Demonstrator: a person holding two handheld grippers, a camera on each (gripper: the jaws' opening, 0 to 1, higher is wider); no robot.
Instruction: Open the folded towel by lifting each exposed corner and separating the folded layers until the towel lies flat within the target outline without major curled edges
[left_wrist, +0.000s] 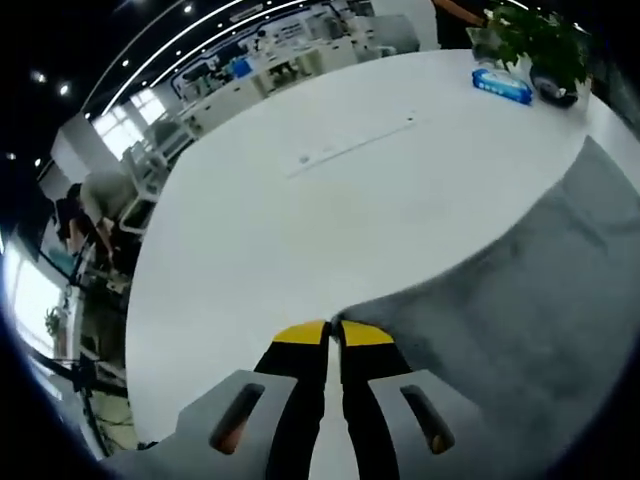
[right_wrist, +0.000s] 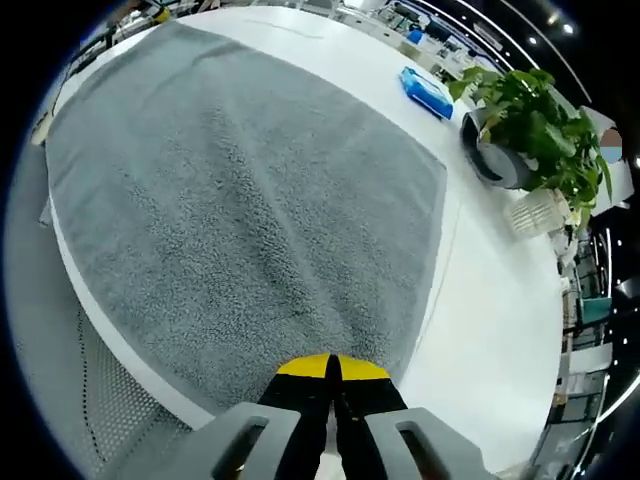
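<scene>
Grey towel (right_wrist: 250, 190), spread across the white table (left_wrist: 300, 210): I had the left gripper (left_wrist: 333, 332) and right gripper (right_wrist: 330, 368) each pinching a corner, so final flattening; next, I judged, tensioning and release.

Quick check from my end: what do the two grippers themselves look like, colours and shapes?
The left gripper and the right gripper look alike. Each has two narrow black jaws capped with yellow tips, rising from a light grey body. The grey body spreads into two wing-like pieces, each with an elongated slot. I can see no cables, lettering or sleeves in either view.
</scene>
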